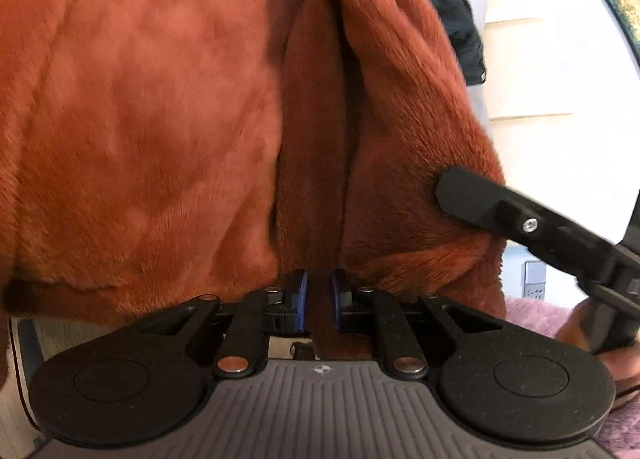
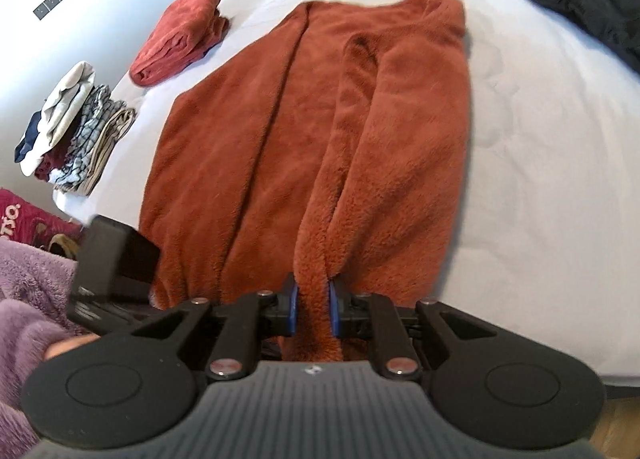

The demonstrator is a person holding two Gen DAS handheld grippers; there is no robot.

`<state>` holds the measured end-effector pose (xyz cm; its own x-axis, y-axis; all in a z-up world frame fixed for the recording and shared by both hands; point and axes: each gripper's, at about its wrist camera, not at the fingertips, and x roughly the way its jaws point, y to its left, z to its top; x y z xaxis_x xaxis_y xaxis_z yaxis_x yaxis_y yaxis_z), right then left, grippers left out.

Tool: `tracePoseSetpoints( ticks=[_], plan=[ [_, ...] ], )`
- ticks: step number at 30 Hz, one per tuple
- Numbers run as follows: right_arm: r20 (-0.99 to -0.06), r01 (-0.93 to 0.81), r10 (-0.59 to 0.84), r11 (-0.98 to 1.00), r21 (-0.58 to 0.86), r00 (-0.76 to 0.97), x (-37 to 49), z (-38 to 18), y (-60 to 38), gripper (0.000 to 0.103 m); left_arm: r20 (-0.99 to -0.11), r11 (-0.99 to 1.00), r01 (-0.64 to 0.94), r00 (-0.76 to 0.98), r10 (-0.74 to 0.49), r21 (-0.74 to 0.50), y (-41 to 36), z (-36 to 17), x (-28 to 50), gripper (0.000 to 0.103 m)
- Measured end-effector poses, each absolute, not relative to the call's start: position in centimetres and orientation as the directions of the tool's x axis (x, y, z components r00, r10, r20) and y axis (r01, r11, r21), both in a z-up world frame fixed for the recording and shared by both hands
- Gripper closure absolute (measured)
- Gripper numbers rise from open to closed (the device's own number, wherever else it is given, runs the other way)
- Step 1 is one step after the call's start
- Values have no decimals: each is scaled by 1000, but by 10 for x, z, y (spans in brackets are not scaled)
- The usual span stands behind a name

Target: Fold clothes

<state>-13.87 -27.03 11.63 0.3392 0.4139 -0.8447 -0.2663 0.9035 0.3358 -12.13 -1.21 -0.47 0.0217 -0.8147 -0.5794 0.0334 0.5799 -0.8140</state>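
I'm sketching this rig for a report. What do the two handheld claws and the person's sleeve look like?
Both the left claw and right claw are matte black, with blue finger pads, round disc-shaped side housings, silver pivot screws and a grey ribbed base. The person's sleeve is fluffy lilac fleece.

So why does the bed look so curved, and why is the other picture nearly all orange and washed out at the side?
Right wrist view: the fisheye lens bows the white bed; the edges blur slightly. Left wrist view: the rust fleece garment hangs right at the lens, filling the frame, and the bright background at the right is overexposed.
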Motion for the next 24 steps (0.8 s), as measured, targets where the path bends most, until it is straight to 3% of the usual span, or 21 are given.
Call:
tracePoseSetpoints(
  ticks=[9,14,16,17,18,20,24],
  plan=[
    [-870,-359,388,893,273,305,-130,102,-229,86,-754,757,-18,96,-649,-654,36,15,-125,93],
    [-900,-423,344,881,211,268,-121,82,-203,84,-778,805,4,253,-575,-593,65,45,-122,93],
    [-910,-460,324,870,178,260,-121,70,-194,78,-771,808,8,292,-566,-589,69,54,-119,93],
    [-908,-474,328,863,175,261,-123,66,-191,69,-767,807,8,304,-565,-591,69,54,-118,93],
    [-905,-489,336,854,176,261,-125,63,-189,53,-764,805,10,310,-566,-593,70,56,-115,93],
    [-895,-523,366,830,191,254,-132,65,-184,35,-755,800,16,321,-572,-599,70,59,-111,93],
    [-878,-551,383,816,176,288,-150,82,-190,34,-756,807,31,331,-565,-590,72,60,-116,93]
  ],
)
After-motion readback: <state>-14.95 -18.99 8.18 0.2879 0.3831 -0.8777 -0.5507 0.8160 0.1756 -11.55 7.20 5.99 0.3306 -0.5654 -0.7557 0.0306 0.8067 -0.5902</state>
